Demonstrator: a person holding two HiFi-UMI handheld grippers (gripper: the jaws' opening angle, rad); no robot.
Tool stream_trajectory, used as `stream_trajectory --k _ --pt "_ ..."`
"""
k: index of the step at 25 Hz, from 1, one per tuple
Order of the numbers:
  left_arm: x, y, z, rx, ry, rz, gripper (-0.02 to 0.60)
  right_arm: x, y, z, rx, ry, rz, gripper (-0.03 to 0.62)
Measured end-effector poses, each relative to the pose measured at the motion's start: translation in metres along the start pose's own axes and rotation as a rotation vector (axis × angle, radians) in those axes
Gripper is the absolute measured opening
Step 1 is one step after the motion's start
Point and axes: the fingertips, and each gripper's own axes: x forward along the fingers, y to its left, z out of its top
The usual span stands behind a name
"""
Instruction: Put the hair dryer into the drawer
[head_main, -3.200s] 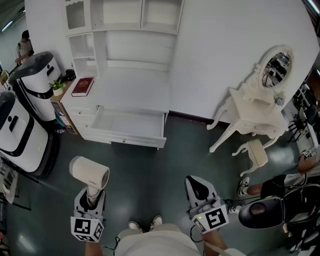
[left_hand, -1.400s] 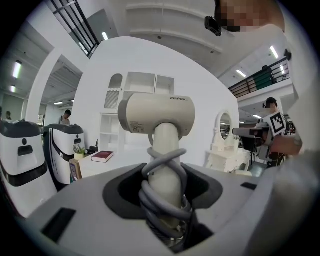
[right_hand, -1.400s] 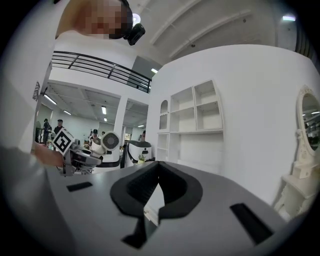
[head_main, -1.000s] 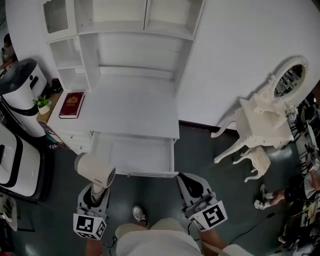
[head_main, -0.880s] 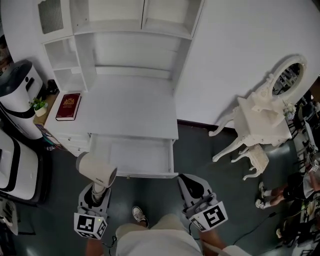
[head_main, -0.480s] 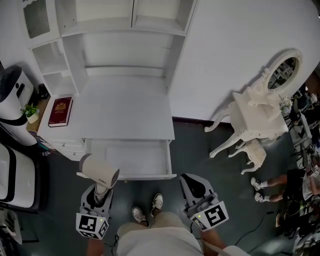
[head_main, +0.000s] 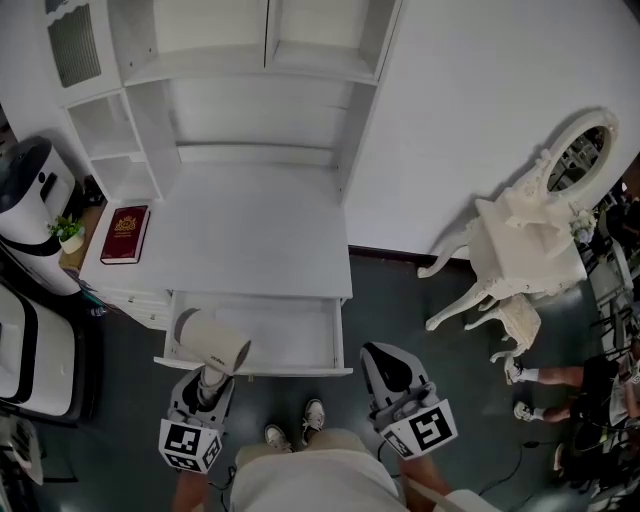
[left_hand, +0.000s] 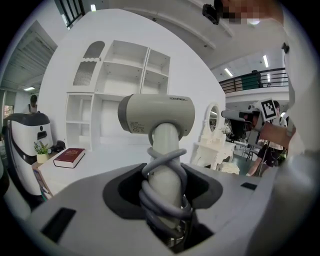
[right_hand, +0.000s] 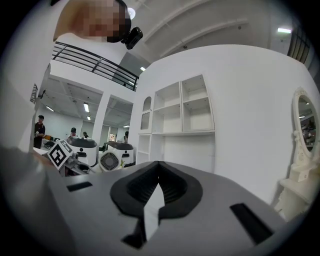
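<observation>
The cream hair dryer (head_main: 212, 342) stands upright in my left gripper (head_main: 208, 384), which is shut on its handle; a grey cord is wound round that handle. In the head view the dryer's head hangs over the front left corner of the open white drawer (head_main: 290, 335). In the left gripper view the hair dryer (left_hand: 157, 114) rises straight out of the left gripper (left_hand: 165, 177), its barrel lying crosswise. My right gripper (head_main: 386, 363) is shut and holds nothing, just right of the drawer's front edge; in its own view the right gripper (right_hand: 159, 165) faces the shelves.
The white desk top (head_main: 240, 230) lies behind the drawer, with a red book (head_main: 124, 233) at its left end and shelves (head_main: 250, 60) above. White machines (head_main: 30, 190) stand at the left. An ornate dressing table (head_main: 530, 245) stands at the right. My shoes (head_main: 313, 414) are below the drawer.
Both grippers have moved toward the desk. The hair dryer's head, earlier at the drawer's front edge, is now over the drawer's front left corner.
</observation>
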Motion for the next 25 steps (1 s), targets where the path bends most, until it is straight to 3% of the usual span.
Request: stream_trajectory --k 12,25 --pt "0.079 -0.011 -0.020 0.053 0.123 -0.062 0.204 0.011 -0.060 -0.002 0.017 -0.013 0.002 0.006" --pt "0.143 0.003 -0.080 0.150 0.335 -0.141 0.204 0.018 -0.085 -0.027 0.052 0.039 0.011 0.006"
